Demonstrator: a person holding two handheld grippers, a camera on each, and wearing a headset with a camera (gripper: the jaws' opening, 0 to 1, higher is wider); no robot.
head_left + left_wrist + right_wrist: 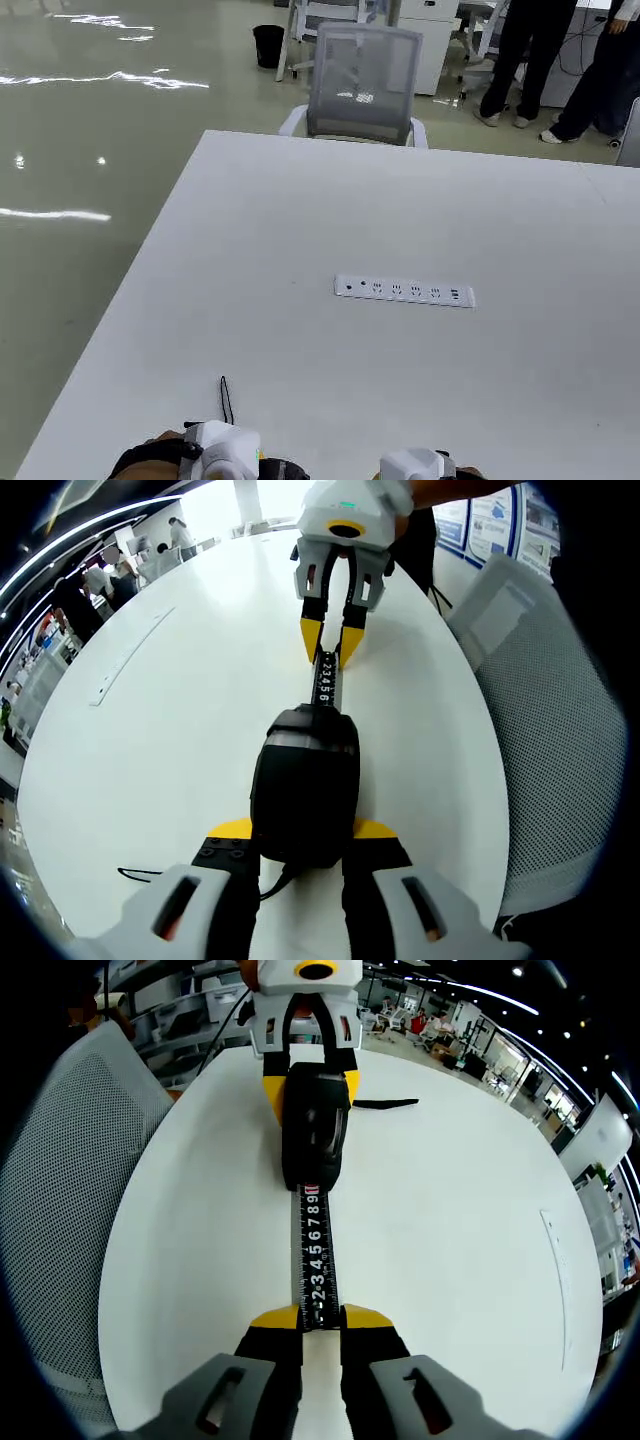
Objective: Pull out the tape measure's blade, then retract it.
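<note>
Closest to the head camera, at 6 o'clock in its view, are the white tops of the two grippers, over the near edge of the table (300, 230). This white table takes most of that view. A grey mesh chair (362, 85) stands at its far edge, at 12 o'clock. In the left gripper view, a second mesh chair (560, 730) stands just beside the table at 3 o'clock.

The left gripper (303, 830) is clenched on the black tape measure (305, 780). Its yellow-tipped jaws press on the two sides of the body, which lies low over the table. In the right gripper view this body is at 12 o'clock, with the left gripper right behind it.

A white power strip (404, 291) lies flat near the middle of the table, well apart from both grippers.

The blade (316, 1250) is pulled out a short way. It runs straight from the mouth of the tape measure, at 12 o'clock, down to 6 o'clock. The numbers 2 to 9 are readable on it. The right gripper (320, 1318) is closed on the free end of the blade, one jaw tip on each side. The two grippers face each other along the blade.

A thin black cord (226, 398) lies on the table at 7 o'clock in the head view, just beside the left gripper.
</note>
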